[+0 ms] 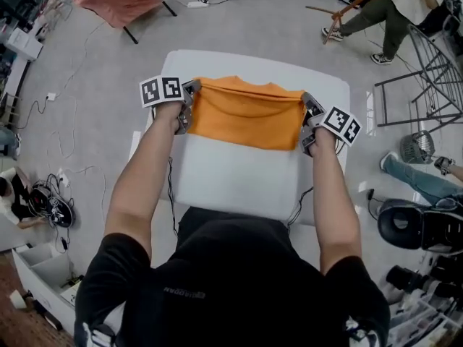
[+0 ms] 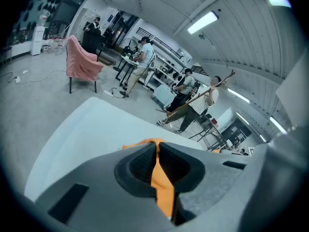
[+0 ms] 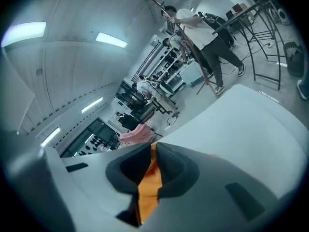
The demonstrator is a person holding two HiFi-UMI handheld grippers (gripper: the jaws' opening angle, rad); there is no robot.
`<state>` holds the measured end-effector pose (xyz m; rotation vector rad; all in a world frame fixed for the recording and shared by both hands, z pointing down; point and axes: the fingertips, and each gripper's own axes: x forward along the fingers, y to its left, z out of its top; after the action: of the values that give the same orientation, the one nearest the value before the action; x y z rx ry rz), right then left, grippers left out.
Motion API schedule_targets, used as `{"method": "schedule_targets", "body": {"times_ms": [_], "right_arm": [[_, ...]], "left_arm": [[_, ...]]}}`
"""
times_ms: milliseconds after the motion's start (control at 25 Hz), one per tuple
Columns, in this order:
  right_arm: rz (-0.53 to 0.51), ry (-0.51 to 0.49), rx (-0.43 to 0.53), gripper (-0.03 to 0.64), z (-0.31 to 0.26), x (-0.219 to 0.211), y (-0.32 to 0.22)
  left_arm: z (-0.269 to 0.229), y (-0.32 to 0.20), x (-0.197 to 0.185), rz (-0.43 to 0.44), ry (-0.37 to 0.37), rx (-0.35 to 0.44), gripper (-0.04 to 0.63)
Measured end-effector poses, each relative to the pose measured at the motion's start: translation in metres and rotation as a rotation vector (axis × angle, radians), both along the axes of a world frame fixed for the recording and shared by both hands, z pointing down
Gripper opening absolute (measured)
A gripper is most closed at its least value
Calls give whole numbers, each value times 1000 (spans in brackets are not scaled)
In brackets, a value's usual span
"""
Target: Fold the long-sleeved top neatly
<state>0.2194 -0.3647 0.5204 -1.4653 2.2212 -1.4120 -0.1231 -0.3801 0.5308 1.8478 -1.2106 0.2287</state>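
White counter [image 1: 239,183] in front of you. Orange long-sleeved top [image 1: 246,116] spans its far half as a folded, fairly flat rectangle, pulled taut. Your left tongs [image 1: 189,107] are clenched on its left edge, right tongs [image 1: 309,119] on its right edge.

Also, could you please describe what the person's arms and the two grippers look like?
Both the left gripper and the right gripper are dark grey, with rounded jaws and ribbed pads. Each carries a white cube printed with black square markers. A thin black cable trails from each back towards the person. The person wears a black short-sleeved T-shirt, so the forearms are bare.
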Motion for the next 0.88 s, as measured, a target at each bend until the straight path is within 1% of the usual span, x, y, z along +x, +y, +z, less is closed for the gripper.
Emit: {"method": "schedule_targets", "body": {"times_ms": [160,440,600,680,800,880], "right_arm": [[-14,55,-59,41,32,6,-27],[-5,121,-150,43,66,1,-51],[13,145,-190,48,81,6,-59],[35,165,-190,54,84,10,-62],[55,218,-188,60,87,15,-66],[53,279,-175,72,84,17,-67]], "left_arm": [[24,-23,4,-23,-13,-46,20],[60,-46,-1,-30,13,-125,20],[77,-58,-1,-44,47,-161,20],[79,-62,-1,-45,65,-158,21],[77,-68,0,-20,69,-123,29],[72,-72,-3,3,45,-86,93]]}}
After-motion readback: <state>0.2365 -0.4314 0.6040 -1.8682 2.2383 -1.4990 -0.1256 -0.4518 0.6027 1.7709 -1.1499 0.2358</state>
